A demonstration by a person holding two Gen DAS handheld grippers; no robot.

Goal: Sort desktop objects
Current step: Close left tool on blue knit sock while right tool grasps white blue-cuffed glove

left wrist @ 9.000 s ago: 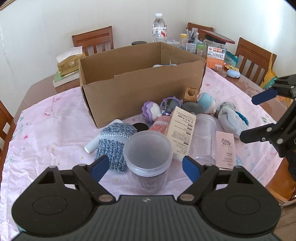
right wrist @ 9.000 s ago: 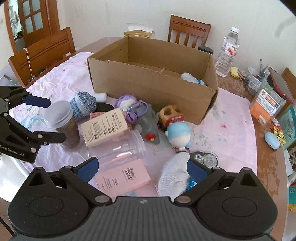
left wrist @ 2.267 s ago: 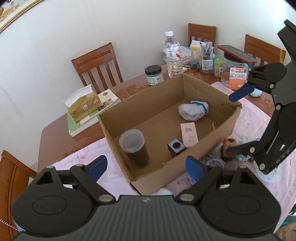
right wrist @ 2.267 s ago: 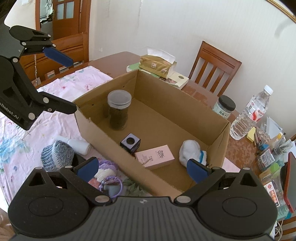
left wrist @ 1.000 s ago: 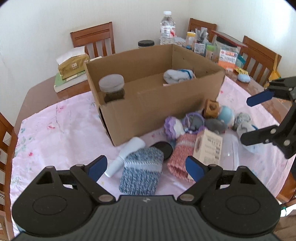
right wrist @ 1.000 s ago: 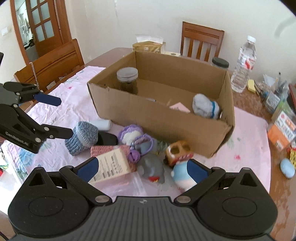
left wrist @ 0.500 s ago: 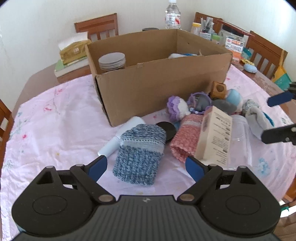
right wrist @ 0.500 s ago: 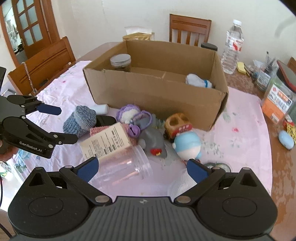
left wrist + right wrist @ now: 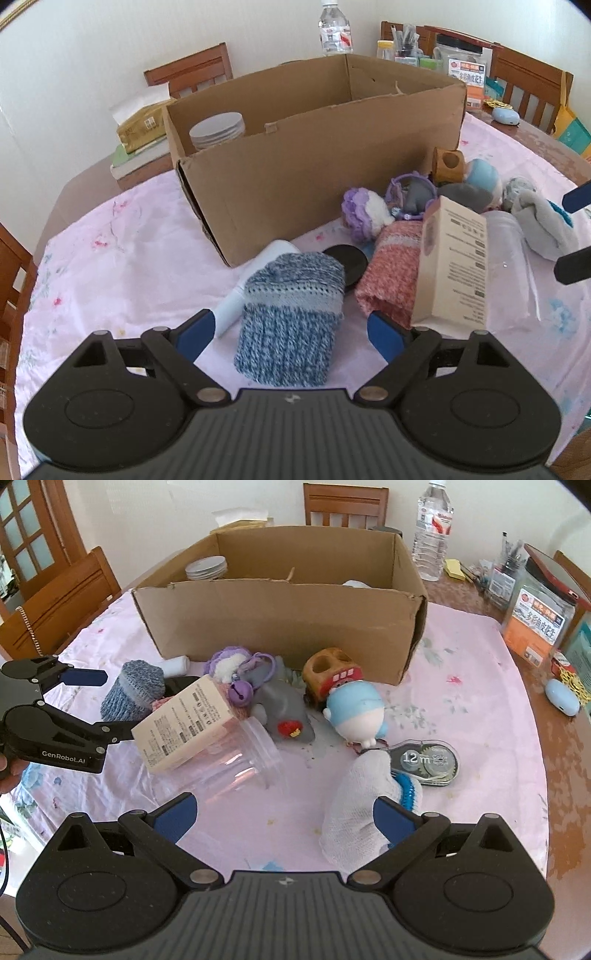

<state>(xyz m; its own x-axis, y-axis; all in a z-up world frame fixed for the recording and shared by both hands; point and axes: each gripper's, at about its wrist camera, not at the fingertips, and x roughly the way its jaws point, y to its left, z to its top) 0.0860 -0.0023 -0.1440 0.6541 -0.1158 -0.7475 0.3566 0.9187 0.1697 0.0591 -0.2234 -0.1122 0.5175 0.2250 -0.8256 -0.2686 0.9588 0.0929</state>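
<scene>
- Both hand-held grippers have dropped from over the cardboard box [image 9: 325, 155] to the clutter in front of it; the lidded jar [image 9: 218, 129] that stood on the bench nine seconds ago now sits in the box's left end.
- Left hand-held gripper [image 9: 290, 330]: jaws wide but closing, straddling the blue knit sock roll [image 9: 291, 317]; pads are not on it.
- Right hand-held gripper [image 9: 282, 816]: jaws apart, nothing gripped; the white sock [image 9: 356, 801] lies just beside its right finger, bare cloth between the fingers.
- Still on the bench [image 9: 461, 709], in front of the box: white tube [image 9: 255, 284] and black lid [image 9: 345, 258] behind the blue roll, pink knit roll [image 9: 391, 273], beige carton [image 9: 452, 262] leaning on a clear plastic jar [image 9: 236, 760] lying on its side.
- Further right: purple-white knit toy [image 9: 225, 662], grey plush [image 9: 280, 705], wooden toy bus [image 9: 332, 672], blue-white round figure [image 9: 358, 709], tape dispenser [image 9: 428, 762] touching the white sock.
- Behind the box: water bottle [image 9: 432, 524], tissue box [image 9: 142, 122], chairs.
</scene>
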